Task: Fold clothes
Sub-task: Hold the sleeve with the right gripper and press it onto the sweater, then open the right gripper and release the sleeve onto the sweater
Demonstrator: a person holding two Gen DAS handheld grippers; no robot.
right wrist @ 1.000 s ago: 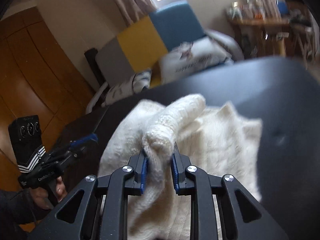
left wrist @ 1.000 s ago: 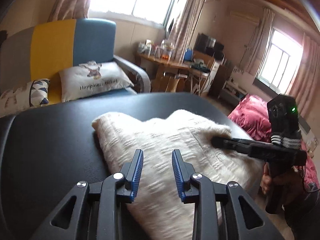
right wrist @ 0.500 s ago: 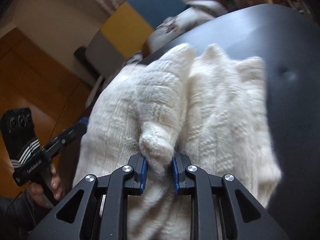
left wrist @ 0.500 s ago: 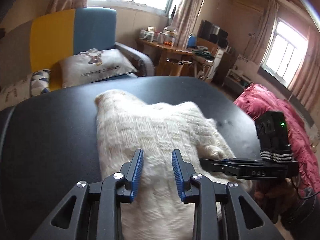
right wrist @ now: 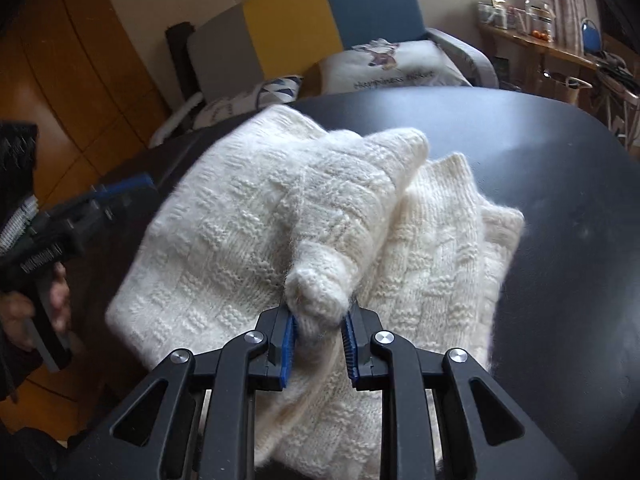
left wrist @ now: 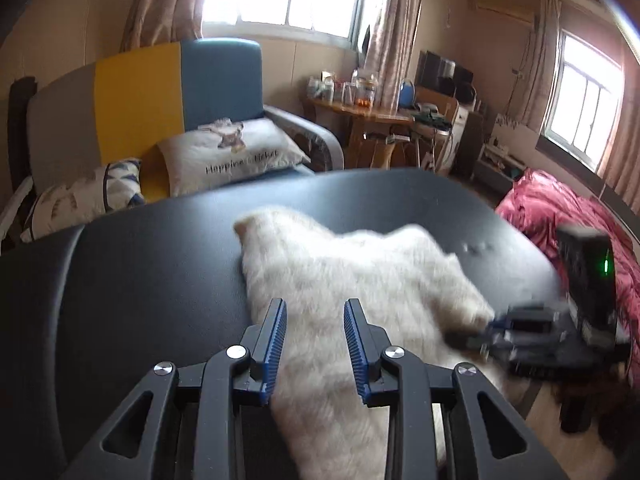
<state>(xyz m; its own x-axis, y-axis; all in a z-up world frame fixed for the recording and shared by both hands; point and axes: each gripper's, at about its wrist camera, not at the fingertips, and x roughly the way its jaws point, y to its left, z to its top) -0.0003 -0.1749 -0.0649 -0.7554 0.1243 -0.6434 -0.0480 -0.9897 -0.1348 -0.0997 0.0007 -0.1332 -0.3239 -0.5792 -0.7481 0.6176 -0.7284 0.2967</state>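
Note:
A white knitted sweater point(left wrist: 352, 272) lies partly folded on the black table point(left wrist: 140, 280). My left gripper point(left wrist: 316, 340) hovers open over the sweater's near edge with nothing between its fingers. In the right wrist view, my right gripper point(right wrist: 318, 320) is shut on a bunched end of the sweater point(right wrist: 240, 232), holding it just above the folded layers. In the left wrist view the right gripper point(left wrist: 492, 322) is blurred at the sweater's right edge. The left gripper point(right wrist: 136, 182) appears at the sweater's left side, held by a hand point(right wrist: 24, 312).
Behind the table point(right wrist: 560, 200) stands a sofa point(left wrist: 168, 92) with a grey, yellow and blue back, carrying pillows point(left wrist: 232, 156). A wooden side table point(left wrist: 372, 116) with jars is at the back, pink bedding point(left wrist: 560, 212) is to the right, and wooden cabinets point(right wrist: 80, 60) are to the left.
My right gripper, still shut on the bunched end, has drawn it back over the sweater toward the near right edge. The left gripper has stayed open above the near edge.

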